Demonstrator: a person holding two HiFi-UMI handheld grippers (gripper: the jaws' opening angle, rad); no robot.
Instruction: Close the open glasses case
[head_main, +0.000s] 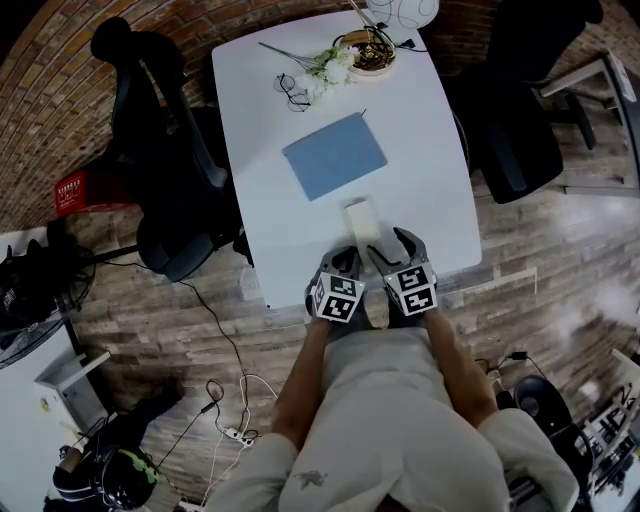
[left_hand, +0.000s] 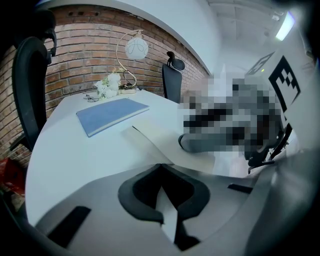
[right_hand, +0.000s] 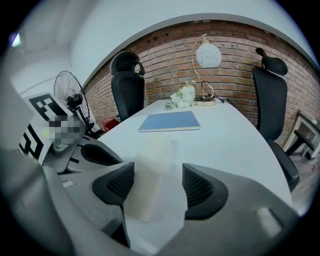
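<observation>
The pale glasses case (head_main: 360, 218) lies lengthwise near the table's front edge, just below a blue notebook. In the right gripper view the case (right_hand: 150, 170) sits between the jaws of my right gripper (right_hand: 157, 182), which stand open on either side without pressing it. In the head view my right gripper (head_main: 392, 246) is at the case's near end, and my left gripper (head_main: 345, 258) is close beside it on the left. My left gripper (left_hand: 160, 167) is shut with nothing held. A flat pale flap of the case (left_hand: 150, 136) shows just beyond its tips.
On the white table (head_main: 250, 200) are a blue notebook (head_main: 334, 155), and at the far end white flowers (head_main: 325, 68), a pair of glasses (head_main: 292, 92) and a lamp (head_main: 400, 12). Black office chairs (head_main: 160, 150) (head_main: 520, 130) flank the table. A fan (right_hand: 67, 95) stands on the left.
</observation>
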